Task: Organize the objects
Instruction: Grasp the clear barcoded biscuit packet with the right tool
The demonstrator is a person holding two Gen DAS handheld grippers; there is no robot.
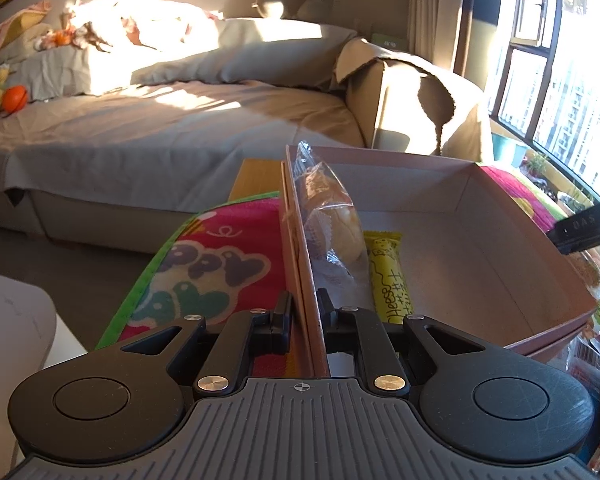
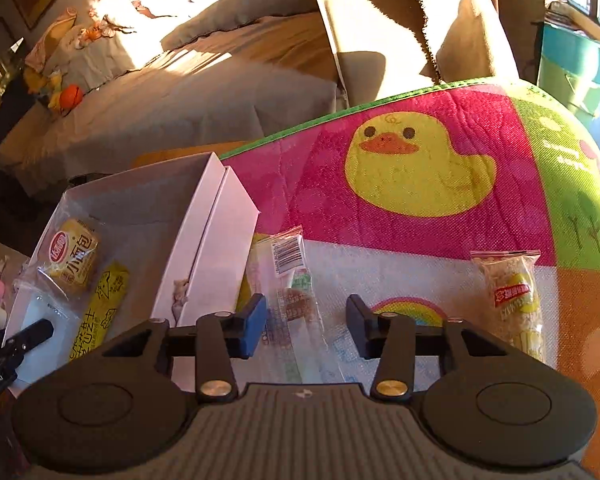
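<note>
Left gripper (image 1: 303, 312): fingers clamp box (image 1: 500, 216) wall; a slip tips it.
Right gripper (image 2: 306, 326): fingers spread over snack packet (image 2: 290, 276) at 12 o'clock; crinkly wrapper may slide.

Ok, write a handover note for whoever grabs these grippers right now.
Left gripper: shut on the left wall of the pink cardboard box, steadying it.
Right gripper: open, poised over the clear-wrapped snack with a barcode on the colourful duck mat.
Done: bagged small bread and yellow cheese stick lie in the box.
Left: the barcode snack and the clear-wrapped yellow roll.
</note>
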